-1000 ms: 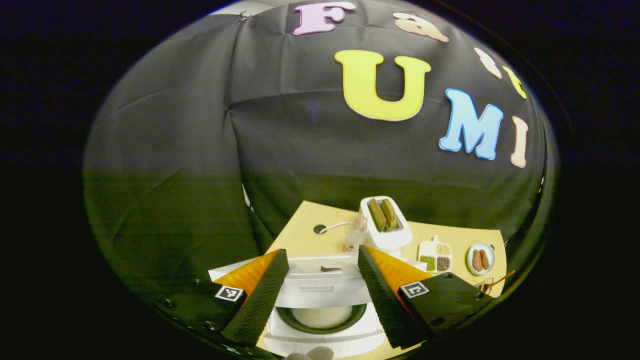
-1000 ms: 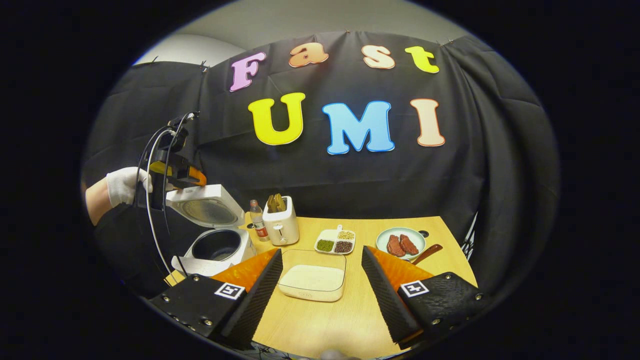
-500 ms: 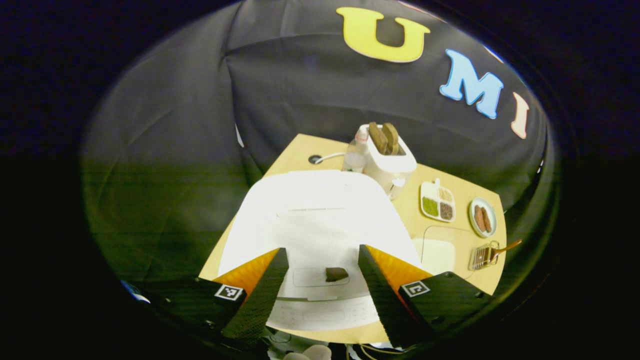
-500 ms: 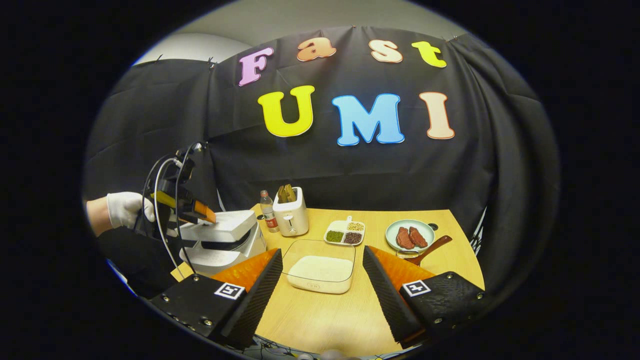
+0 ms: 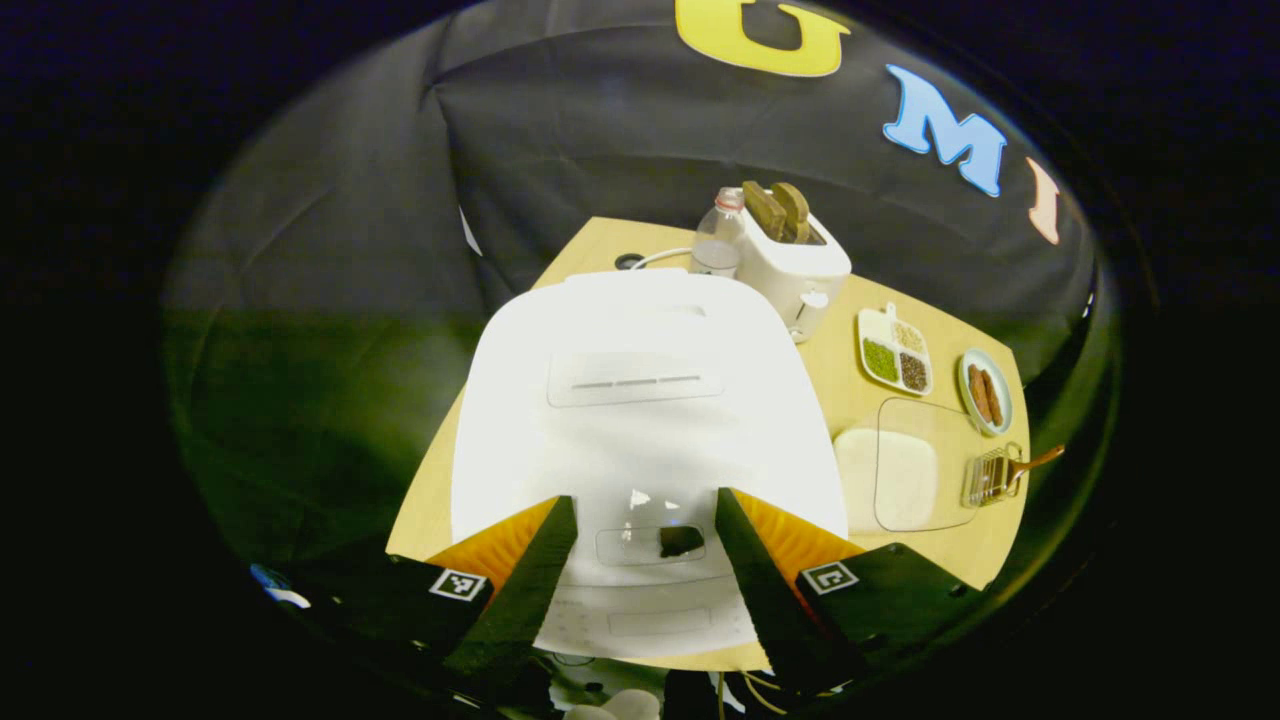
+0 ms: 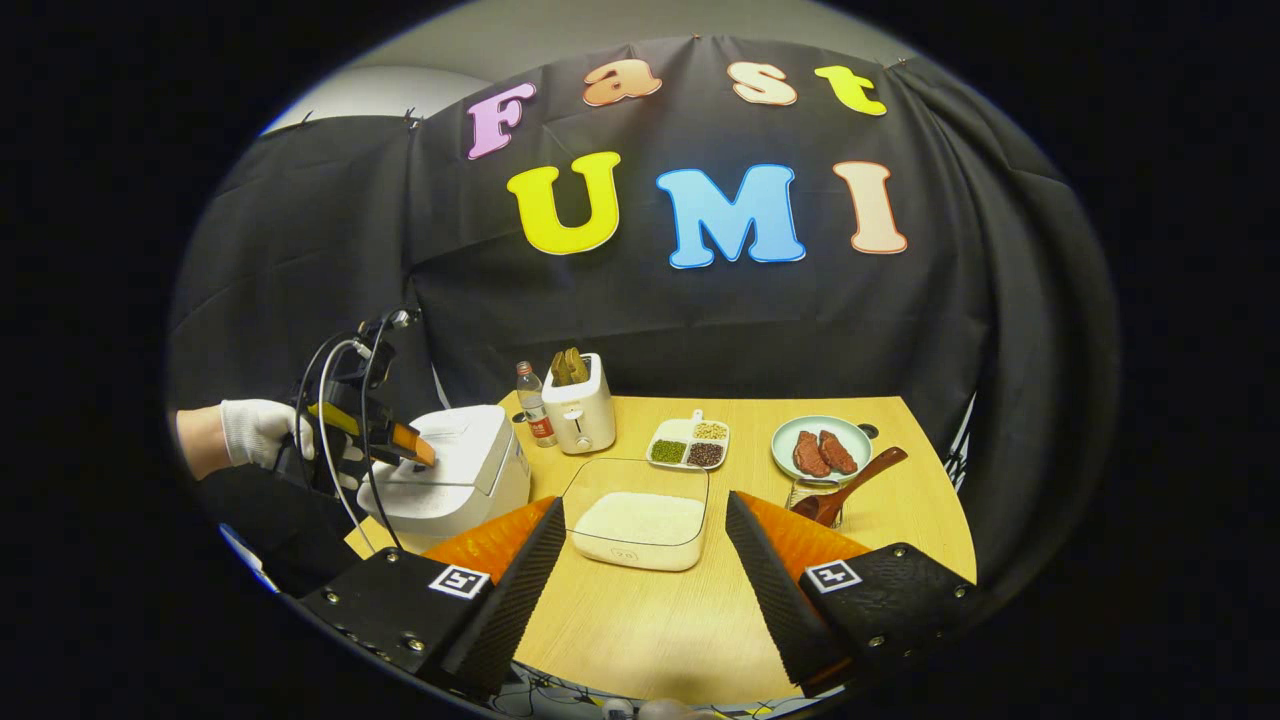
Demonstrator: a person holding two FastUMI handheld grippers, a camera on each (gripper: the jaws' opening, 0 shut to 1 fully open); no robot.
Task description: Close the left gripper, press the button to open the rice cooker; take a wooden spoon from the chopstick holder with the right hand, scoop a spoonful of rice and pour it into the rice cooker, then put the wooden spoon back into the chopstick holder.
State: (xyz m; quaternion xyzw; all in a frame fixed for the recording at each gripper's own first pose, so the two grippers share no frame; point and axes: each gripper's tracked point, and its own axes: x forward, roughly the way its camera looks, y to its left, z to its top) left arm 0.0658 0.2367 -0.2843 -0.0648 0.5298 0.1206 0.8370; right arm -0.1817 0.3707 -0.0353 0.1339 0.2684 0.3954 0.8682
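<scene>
Left gripper view: the left claw (image 5: 645, 560) is held released, its two fingers spread wide above the front edge of the one white rice cooker (image 5: 640, 420), whose lid is seen shut and flat. The cooker's front panel faces the camera, and a small dark button (image 5: 681, 541) is seen between the fingers, touched by neither. Right gripper view: the right claw (image 6: 645, 570) is likewise held released and empty above the counter (image 6: 650, 630). One wooden spoon (image 6: 850, 485) is seen standing in the one wire chopstick holder (image 6: 815, 497) at the counter's right side, bowl down, its long handle tilted up and to the right. One clear container of rice (image 6: 635, 520) is seen just ahead of the fingers. Behind it are counted one toaster (image 6: 580, 410), one bottle (image 6: 534, 405), one divided dish (image 6: 688, 445) and one plate (image 6: 820, 450) bearing two pieces of meat. The gloved hand (image 6: 255, 435) is seen at the cooker's left.
</scene>
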